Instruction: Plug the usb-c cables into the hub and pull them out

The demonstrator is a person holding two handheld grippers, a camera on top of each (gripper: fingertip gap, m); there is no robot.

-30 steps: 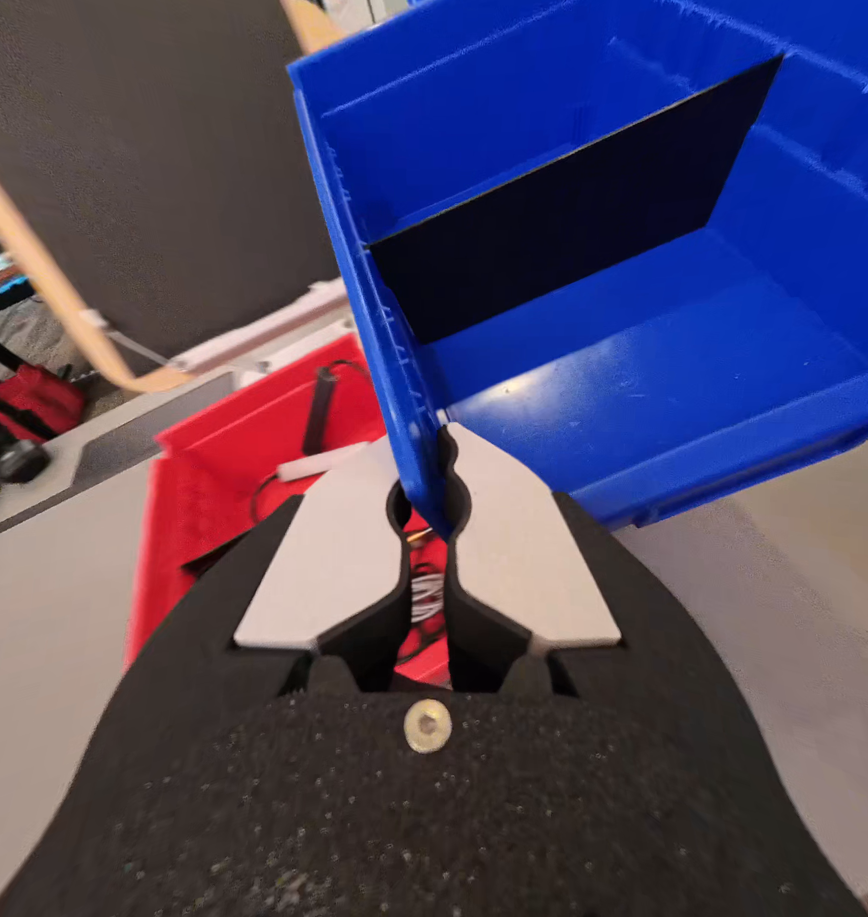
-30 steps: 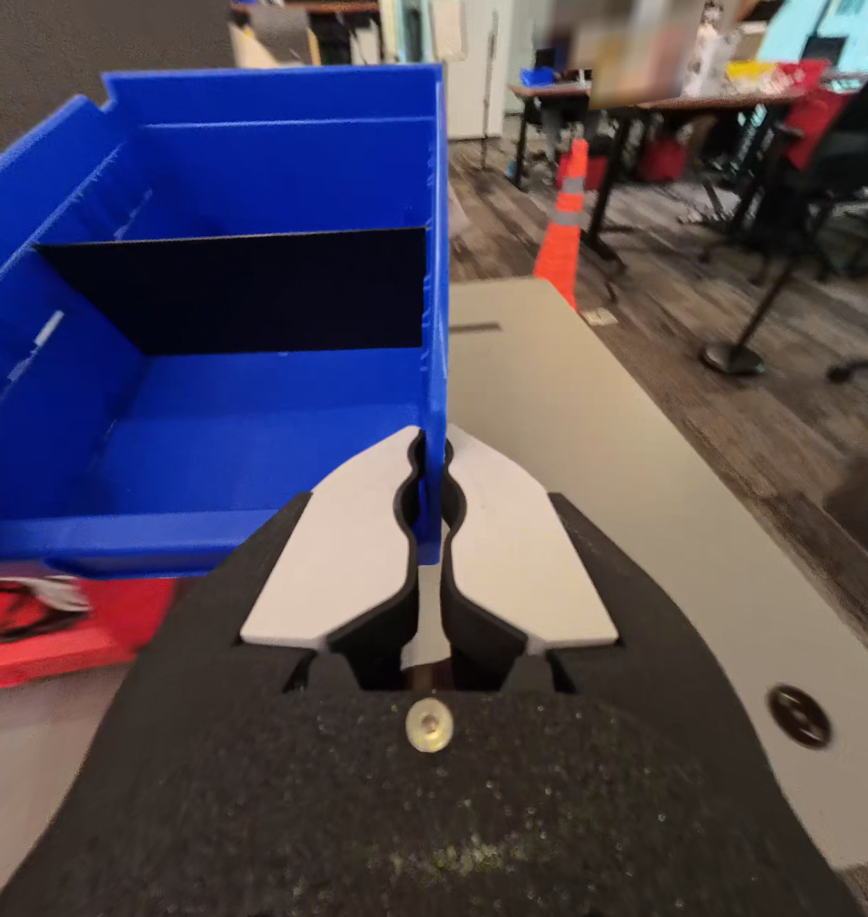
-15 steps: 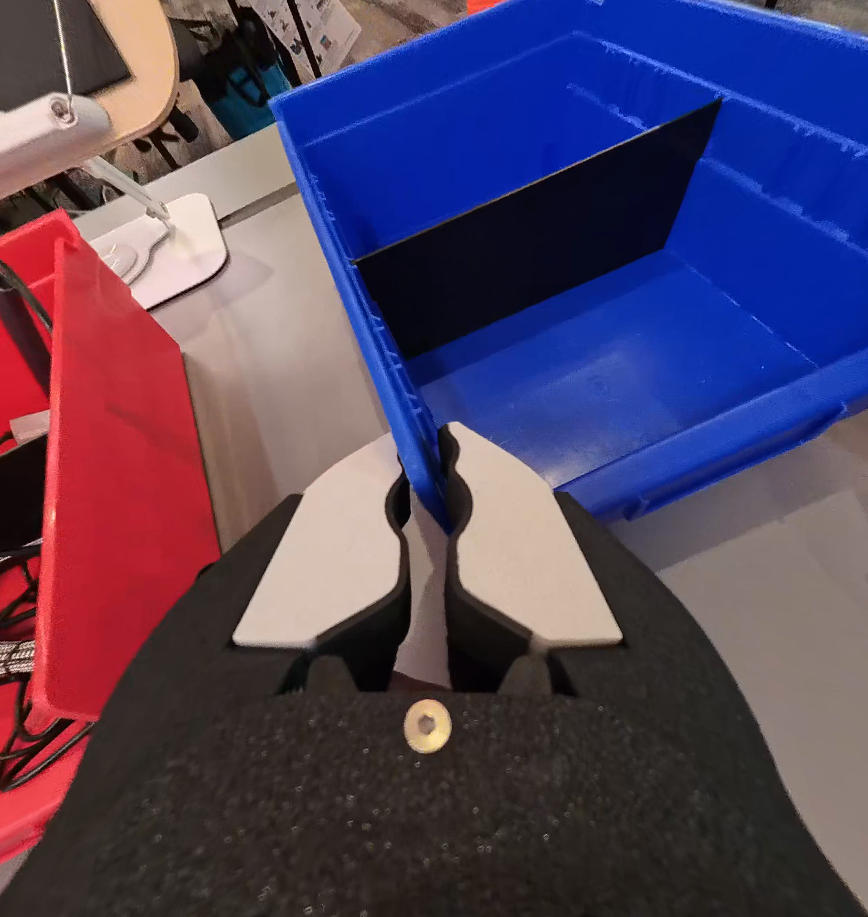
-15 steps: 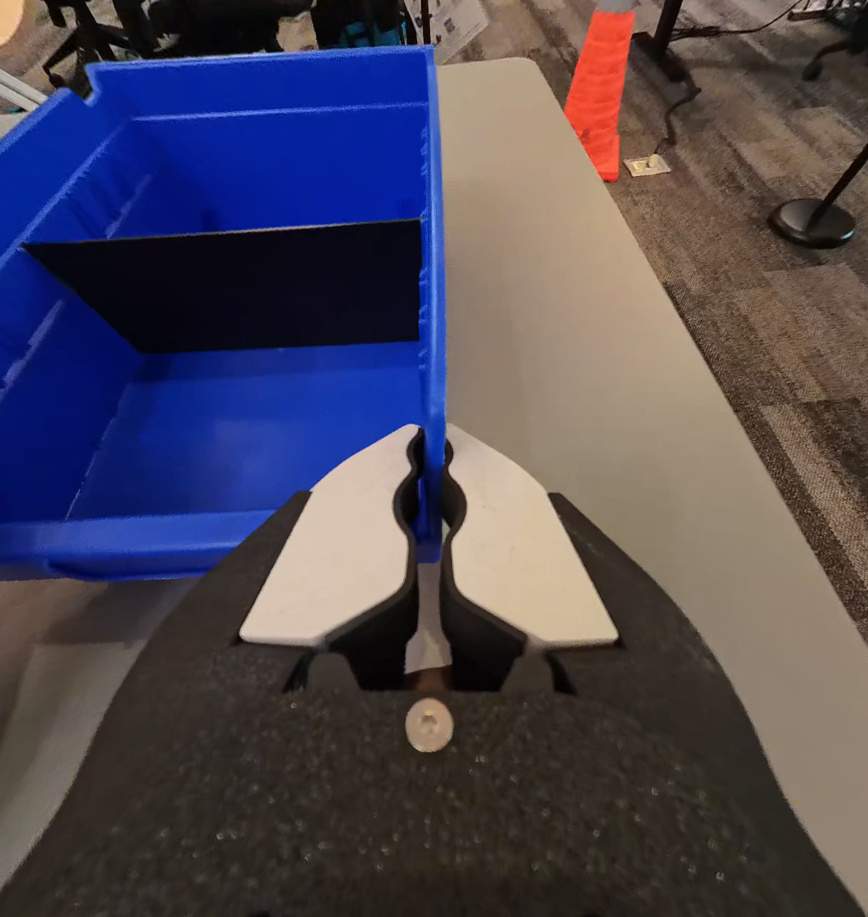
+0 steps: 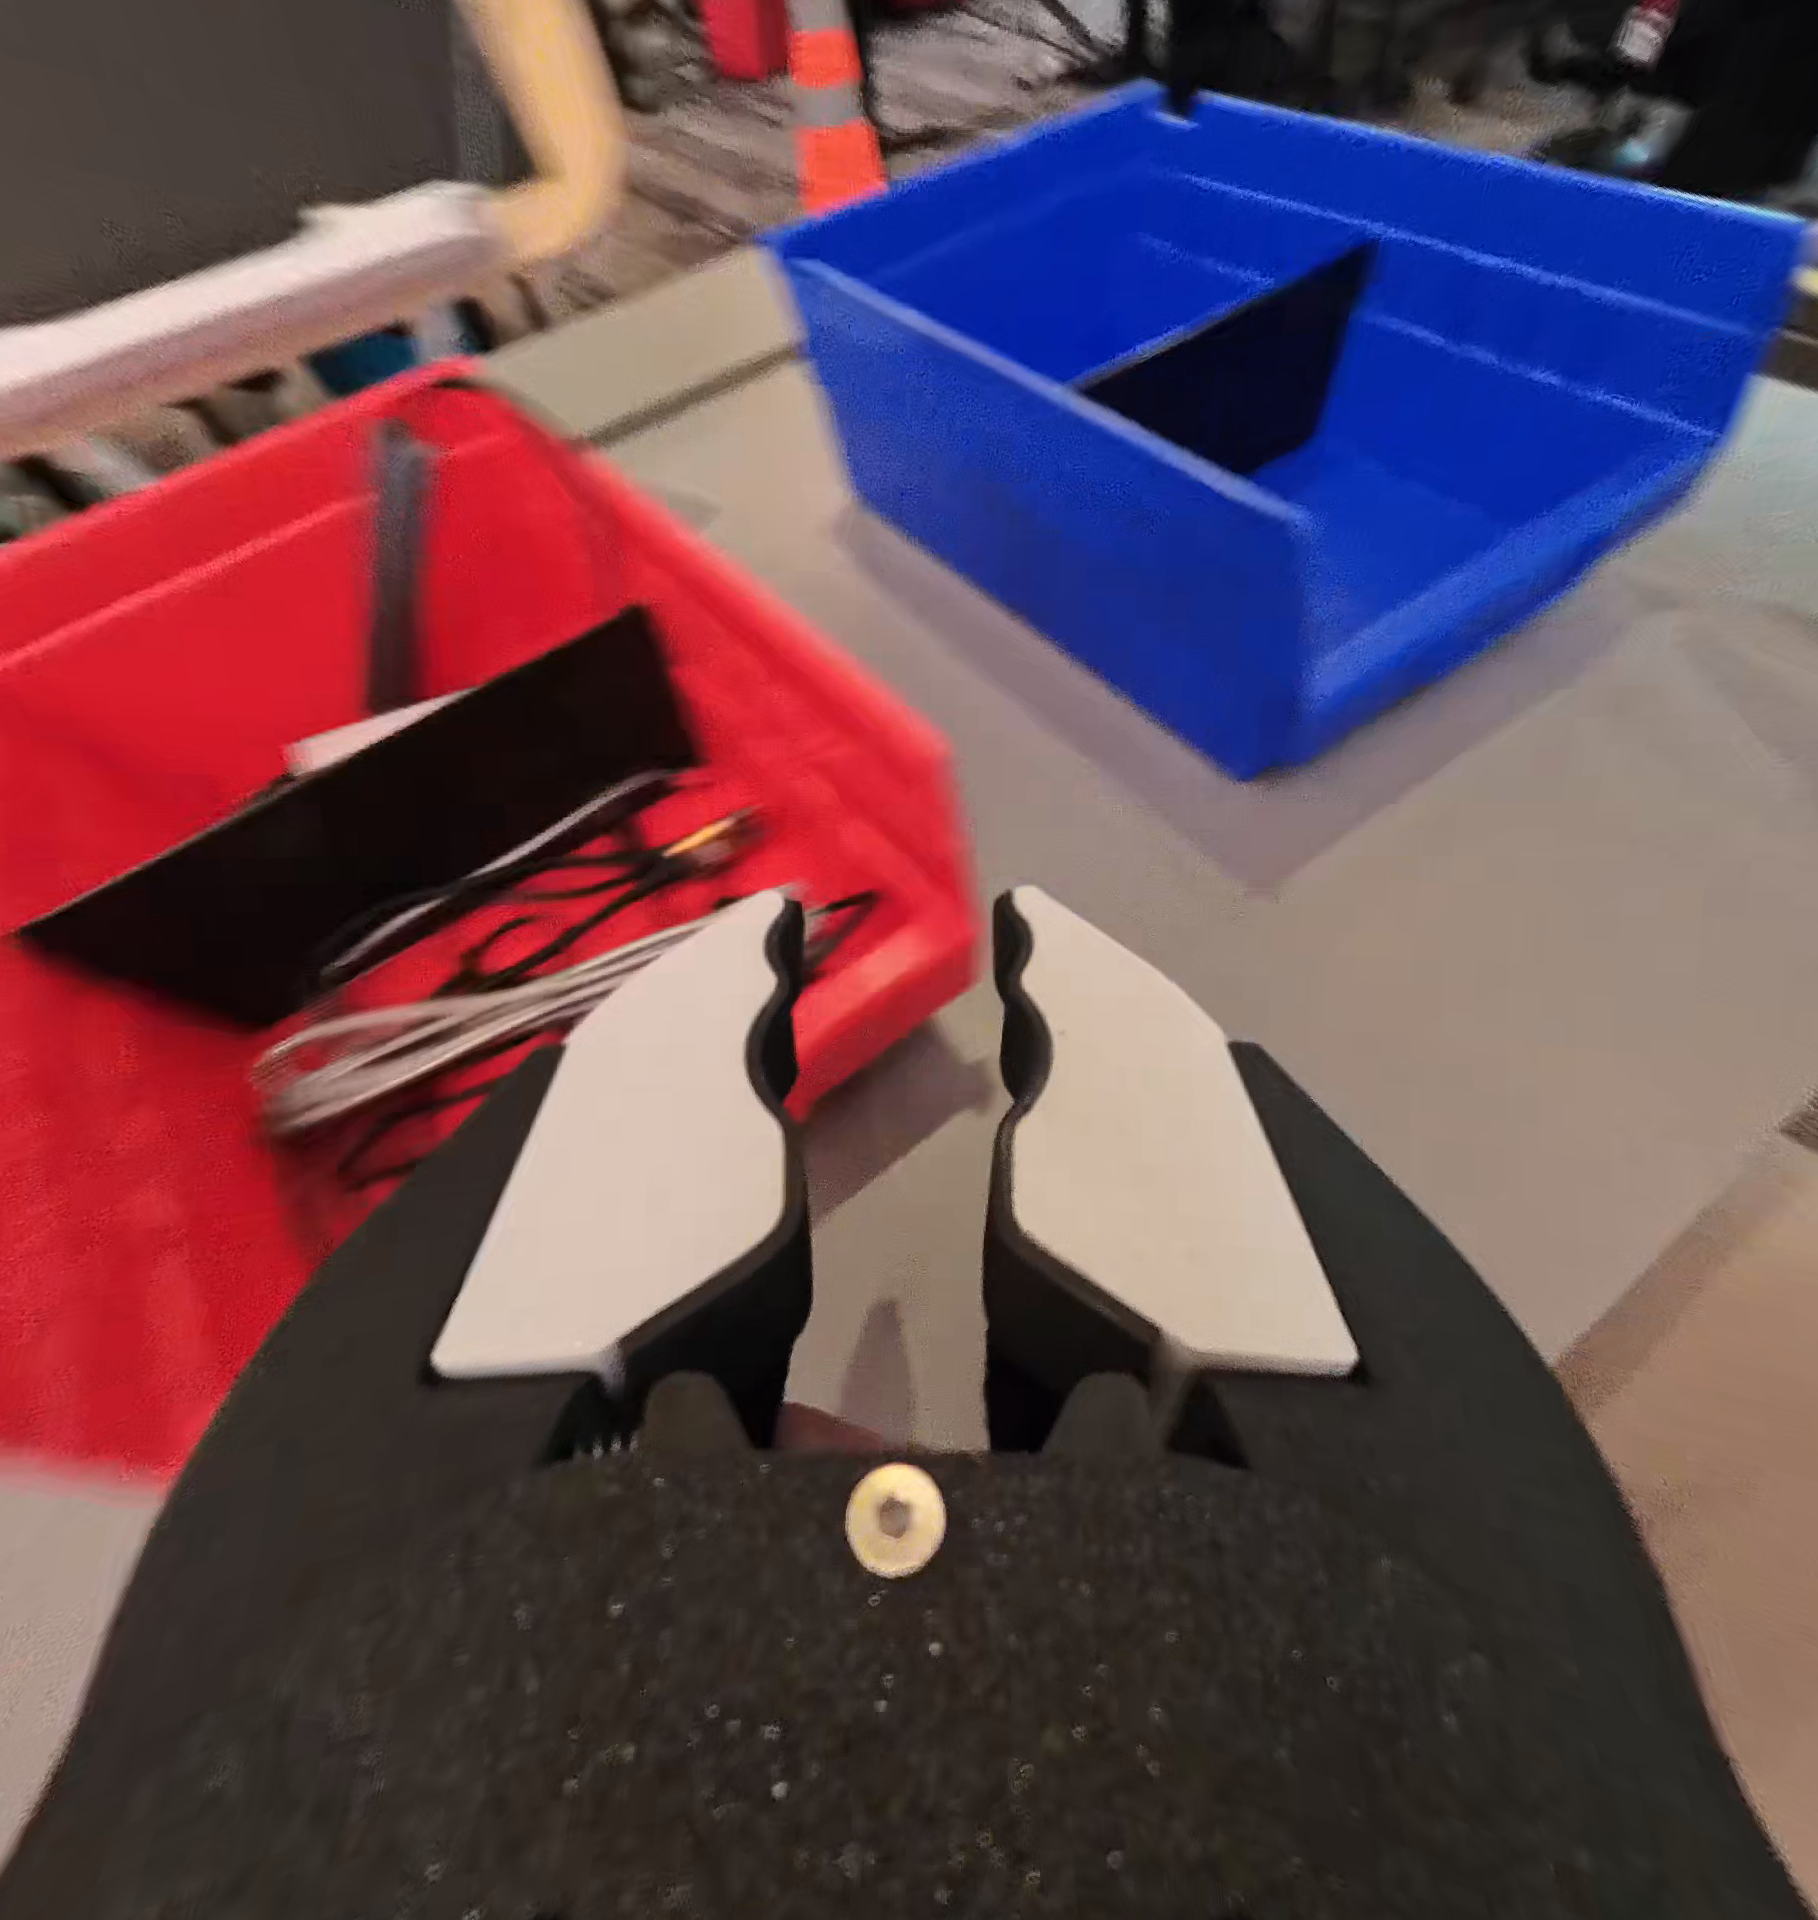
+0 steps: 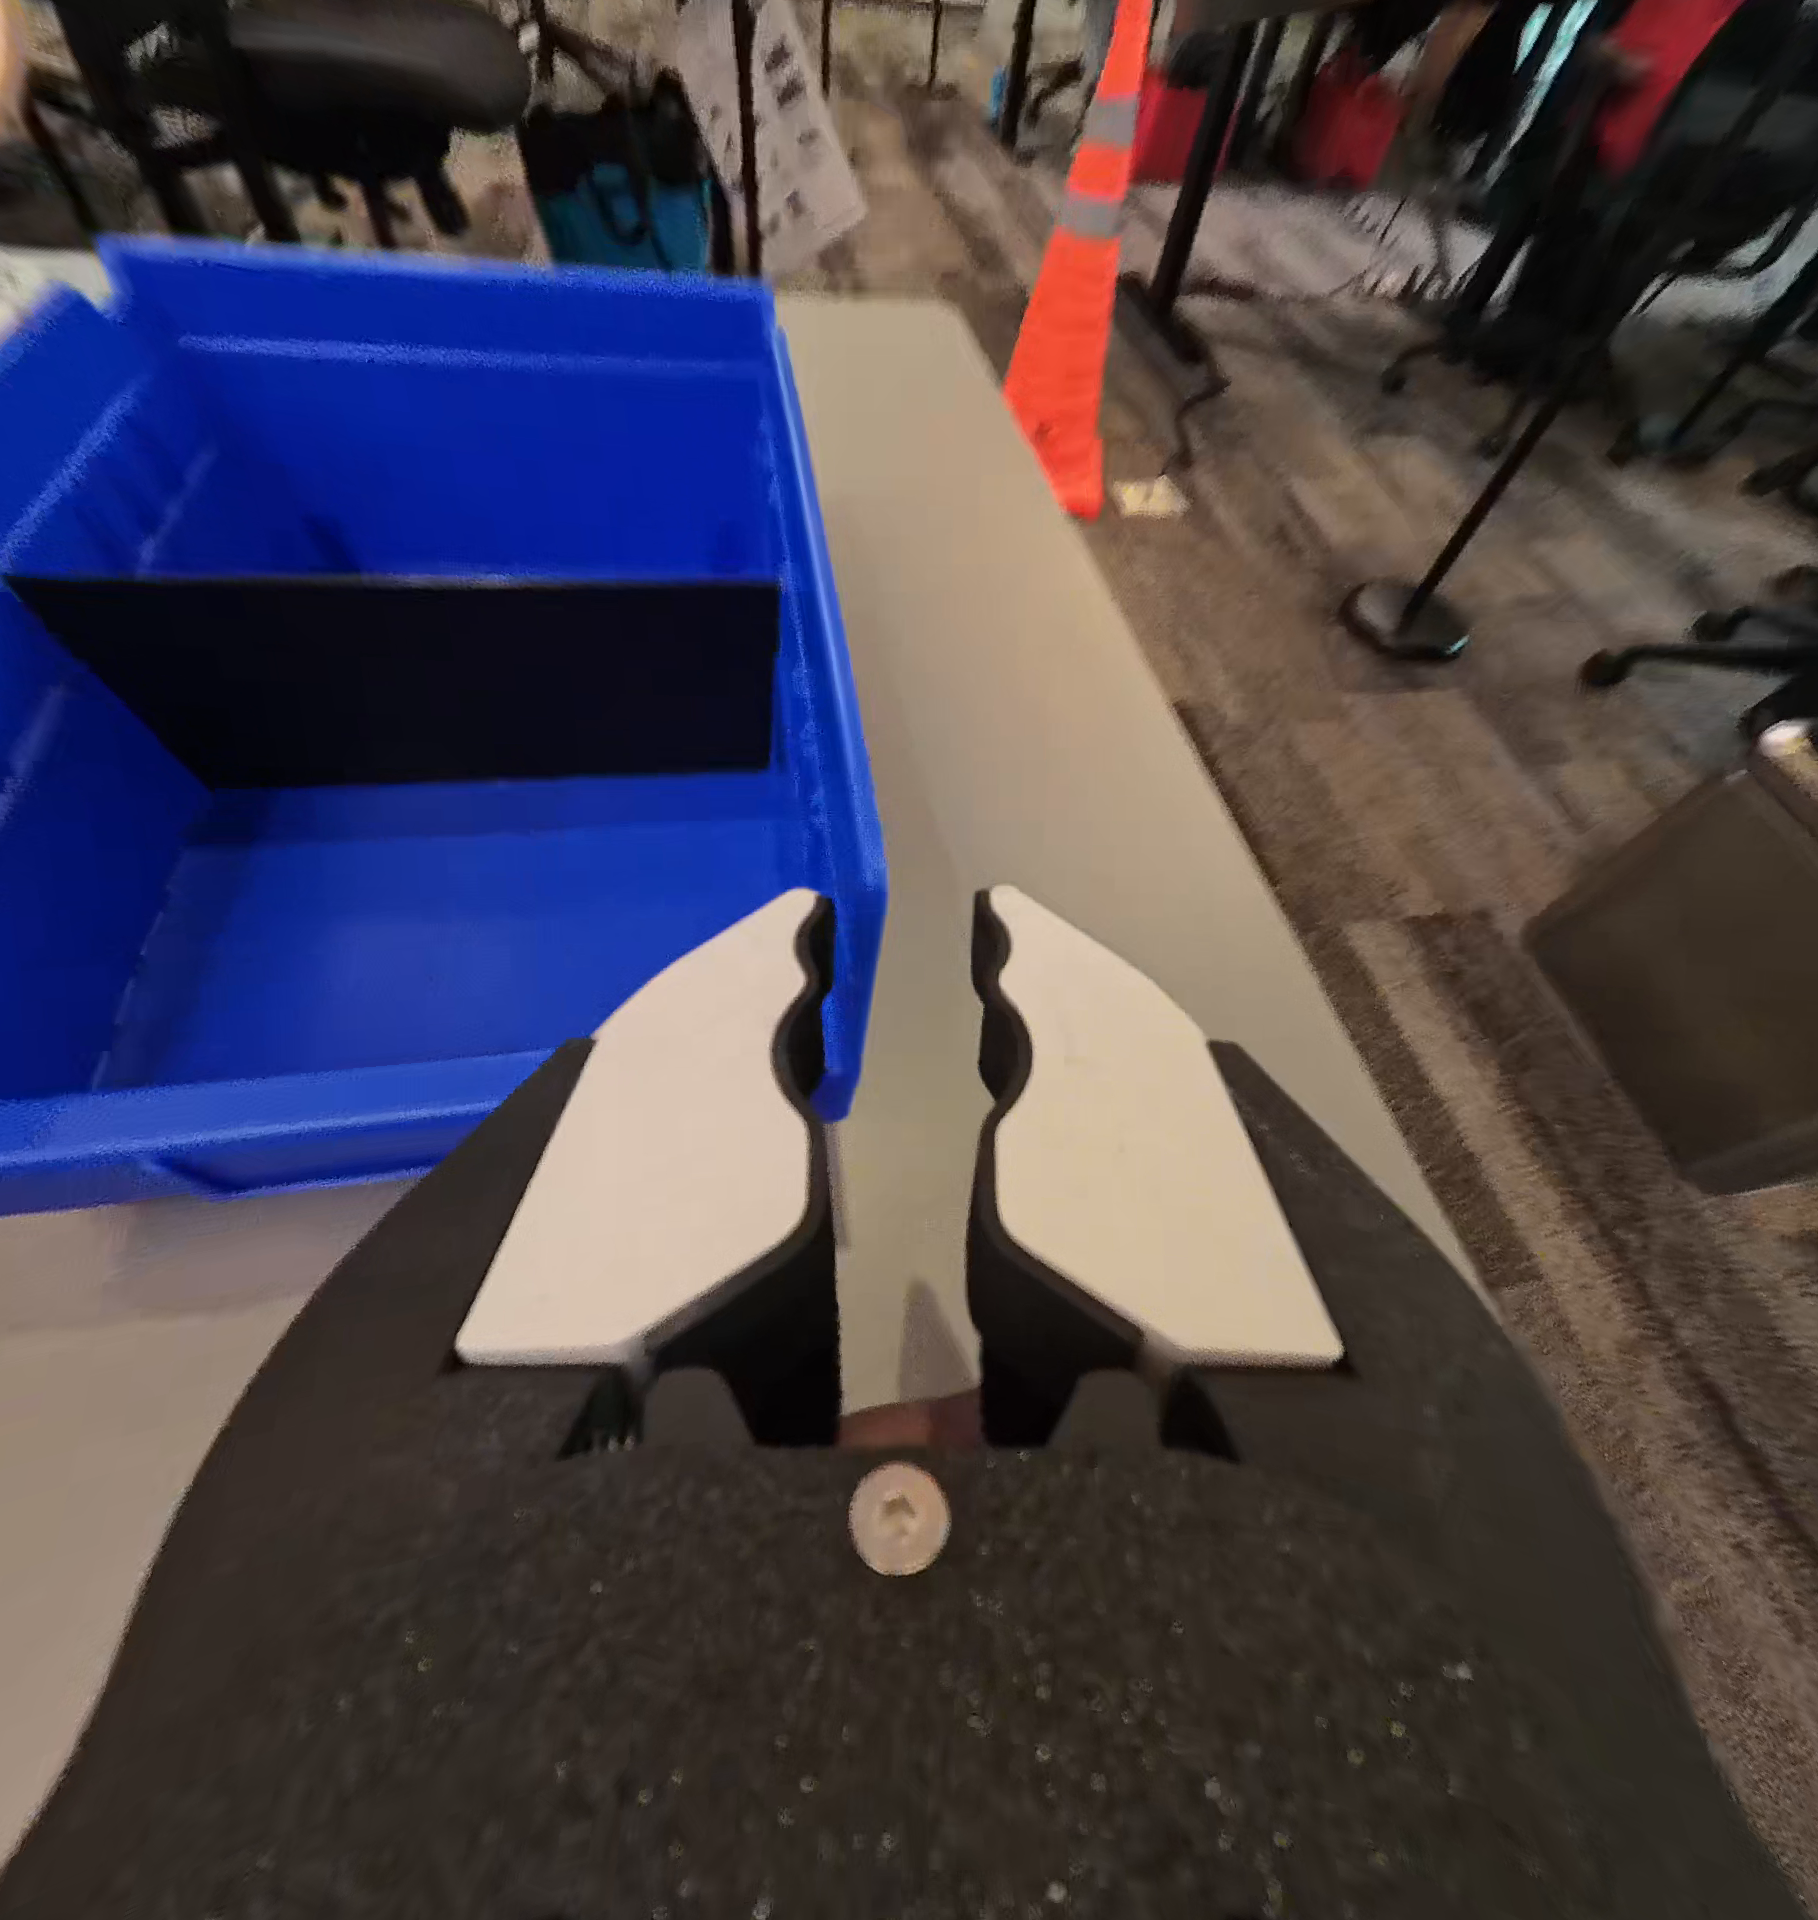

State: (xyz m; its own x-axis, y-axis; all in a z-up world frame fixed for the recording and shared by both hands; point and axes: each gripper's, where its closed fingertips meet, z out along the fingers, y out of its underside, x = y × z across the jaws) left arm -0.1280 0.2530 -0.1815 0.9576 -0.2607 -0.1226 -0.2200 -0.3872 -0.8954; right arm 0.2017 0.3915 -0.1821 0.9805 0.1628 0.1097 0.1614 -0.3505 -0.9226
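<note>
A red bin [image 5: 863, 831] sits on the grey table at the left of the left wrist view, with a black divider [image 5: 365, 821] and a tangle of black and white cables [image 5: 510, 977] in its near part. No hub is clearly visible. My left gripper [image 5: 894, 914] is open and empty, just off the red bin's near right corner. An empty blue bin [image 5: 1092, 520] with a black divider stands farther back; it also shows in the right wrist view [image 6: 843, 790]. My right gripper [image 6: 900, 909] is open and empty beside the blue bin's right wall.
The grey table [image 5: 1404, 935] runs between and in front of the bins; its right edge [image 6: 1248, 831] drops to carpet. An orange traffic cone [image 6: 1081, 281], chair legs and stands are on the floor beyond. A white bar [image 5: 209, 312] crosses behind the red bin. The gap from one gripper's tips to the other's is roughly 35 cm.
Both grippers were shut on the blue bin's side walls, carrying it past the red bin. Now the bin rests on the table, both have opened, and the left has pulled back.
</note>
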